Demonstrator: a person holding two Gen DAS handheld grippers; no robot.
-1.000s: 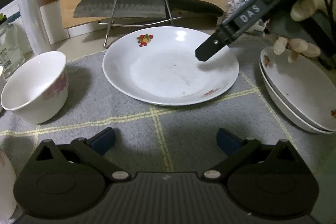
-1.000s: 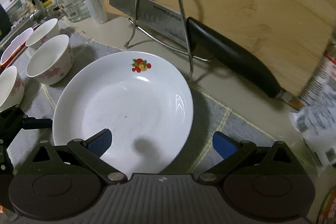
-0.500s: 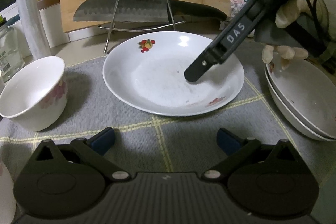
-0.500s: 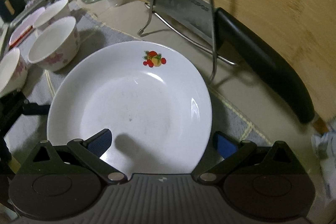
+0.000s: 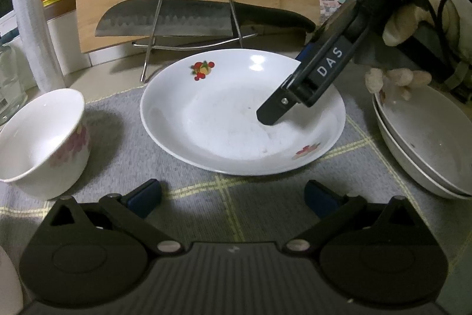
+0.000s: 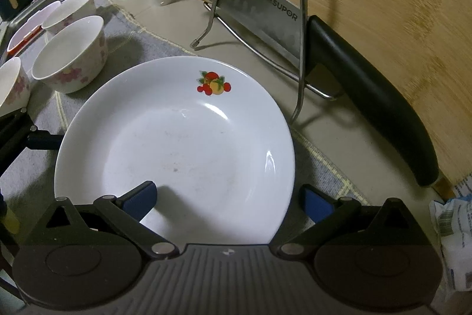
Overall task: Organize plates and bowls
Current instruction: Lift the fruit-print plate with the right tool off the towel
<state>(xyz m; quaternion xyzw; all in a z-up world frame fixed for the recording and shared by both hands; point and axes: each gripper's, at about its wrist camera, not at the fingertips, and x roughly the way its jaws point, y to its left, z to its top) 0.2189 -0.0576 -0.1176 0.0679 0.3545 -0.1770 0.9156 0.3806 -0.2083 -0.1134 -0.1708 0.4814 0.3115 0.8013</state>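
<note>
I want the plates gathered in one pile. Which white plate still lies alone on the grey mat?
The white plate with the fruit print, under the right gripper; the other plates sit already stacked at the right.

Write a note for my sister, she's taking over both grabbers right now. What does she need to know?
Left gripper: open, empty, hovering over the grey mat in front of the fruit-print plate.
Right gripper: open, its fingers either side of that plate's near rim, not closed yet.
Two plates are already stacked to the right.
Flowered bowls sit loose on the left.
Left to do: grip the plate, add it to the stack, then gather the bowls.
</note>
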